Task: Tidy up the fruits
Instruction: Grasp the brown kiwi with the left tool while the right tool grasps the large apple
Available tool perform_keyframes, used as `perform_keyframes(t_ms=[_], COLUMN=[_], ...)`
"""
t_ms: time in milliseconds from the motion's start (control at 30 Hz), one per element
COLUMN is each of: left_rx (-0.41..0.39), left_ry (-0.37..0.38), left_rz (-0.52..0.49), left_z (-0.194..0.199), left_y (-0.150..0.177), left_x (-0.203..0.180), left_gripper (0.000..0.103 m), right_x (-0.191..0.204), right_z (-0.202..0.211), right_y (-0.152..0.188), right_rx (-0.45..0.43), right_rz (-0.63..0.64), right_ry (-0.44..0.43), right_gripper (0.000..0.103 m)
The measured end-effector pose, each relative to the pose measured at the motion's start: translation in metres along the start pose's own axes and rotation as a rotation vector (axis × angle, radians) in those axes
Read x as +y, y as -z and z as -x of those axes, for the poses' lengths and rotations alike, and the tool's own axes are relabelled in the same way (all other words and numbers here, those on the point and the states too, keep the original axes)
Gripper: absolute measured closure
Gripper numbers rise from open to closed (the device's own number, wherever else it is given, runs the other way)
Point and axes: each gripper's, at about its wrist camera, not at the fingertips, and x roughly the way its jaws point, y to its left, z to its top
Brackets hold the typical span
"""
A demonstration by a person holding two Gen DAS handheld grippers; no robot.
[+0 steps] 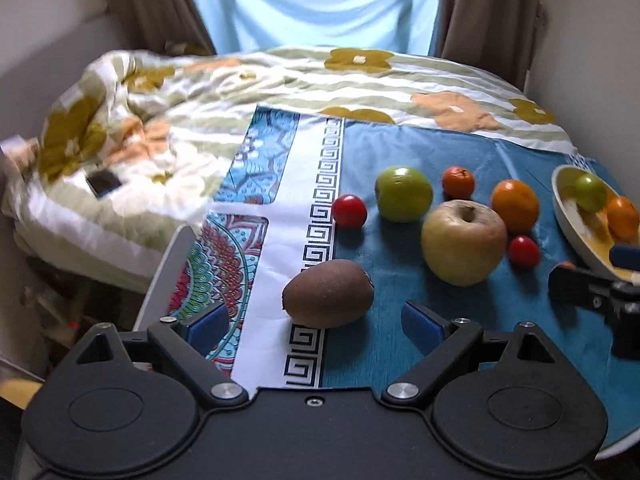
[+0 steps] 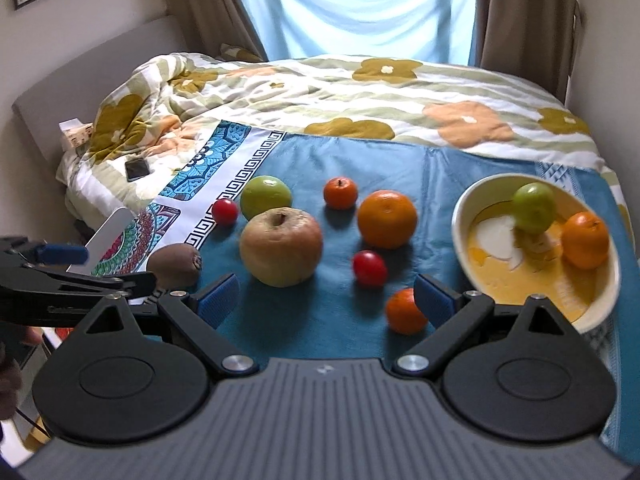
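Fruit lies on a blue patterned cloth [image 1: 400, 352]. A brown kiwi [image 1: 328, 293] lies just ahead of my open, empty left gripper [image 1: 320, 326]. Beyond it are a yellow apple [image 1: 463, 242], a green apple [image 1: 403, 194], an orange [image 1: 515, 205] and two red tomatoes [image 1: 349, 211] [image 1: 524, 252]. A cream bowl [image 2: 480, 208] at the right holds a green apple [image 2: 534, 207] and an orange [image 2: 586, 240]. My right gripper [image 2: 326, 300] is open and empty, with a small mandarin [image 2: 404, 312] beside its right finger [image 2: 434, 300].
A second mandarin [image 2: 340, 193] lies further back on the cloth. A flowered quilt [image 2: 360, 92] covers the bed behind, with a phone [image 2: 137, 169] on its left part. A window with curtains [image 2: 360, 4] is at the back. The left gripper shows in the right wrist view [image 2: 60, 264].
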Motion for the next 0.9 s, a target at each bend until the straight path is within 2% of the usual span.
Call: perform_keyframes(t_ms=[333, 567, 667, 833, 900], left_rx=[0.076, 0.091, 0.097, 0.093, 0.091], left_ry=[0.013, 0.021, 0.021, 0.018, 0.015], left_rz=[0.148, 0.194, 0.209, 0.193, 0.183], left_z=[-0.041, -0.052, -0.055, -0.056, -0.056], left_y=[-0.011, -0.010, -0.010, -0.008, -0.008], left_x=[0.005, 0.003, 0.003, 0.001, -0.001], left_gripper=[0.008, 0.008, 0.012, 0.032, 0.033], right_x=[0.005, 0.005, 0.005, 0.006, 0.006], right_z=[-0.034, -0.050, -0.055, -0.060, -0.062], right_y=[-0.013, -0.016, -0.017, -0.019, -0.019], right_rx=[0.020, 0.047, 0.054, 0.058, 0.060], right_rz=[-0.050, -0.037, -0.034, -0.014, -0.008], right_ry=[0.038, 0.034, 0.029, 0.014, 0.008], right_gripper=[0.000, 0.000, 0.000, 0.000, 0.000])
